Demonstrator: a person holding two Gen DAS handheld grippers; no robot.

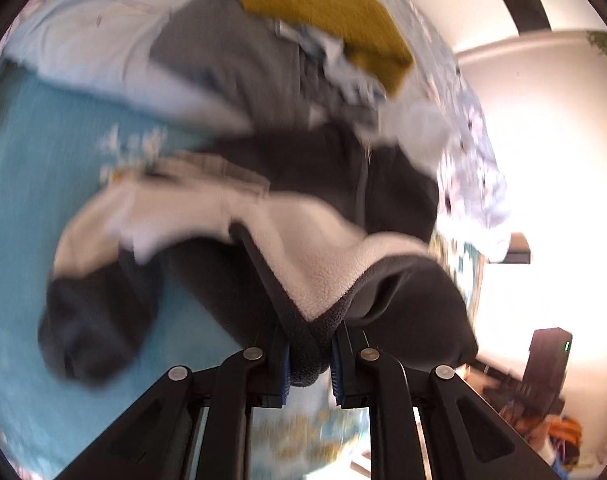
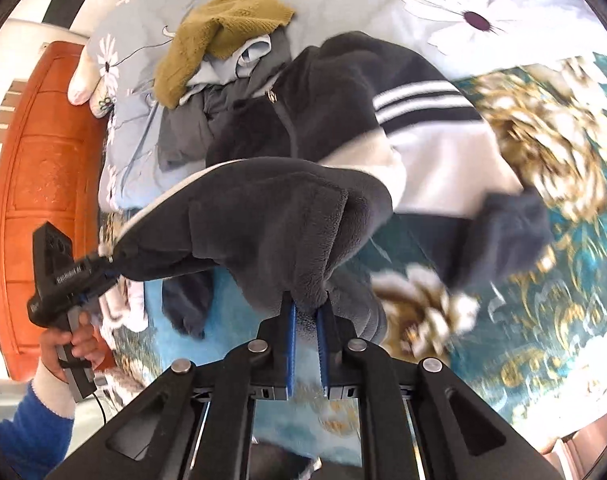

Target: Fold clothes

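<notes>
A dark grey fleece jacket [image 1: 327, 168] with a white band and striped sleeve hangs lifted over the bed; it fills the right wrist view too [image 2: 263, 208]. My left gripper [image 1: 309, 360] is shut on a dark edge of the jacket with its cream lining showing. It also shows at the left of the right wrist view [image 2: 107, 268], held in a hand and pinching the hem. My right gripper [image 2: 305, 332] is shut on another fold of the jacket's edge.
A pile with a mustard knit [image 2: 223, 36], grey garment [image 2: 183, 128] and pale blue clothes lies beyond the jacket. A teal floral bedspread [image 2: 543, 280] and a flowered quilt [image 2: 463, 4] cover the bed. An orange wooden headboard [image 2: 43, 160] stands at left.
</notes>
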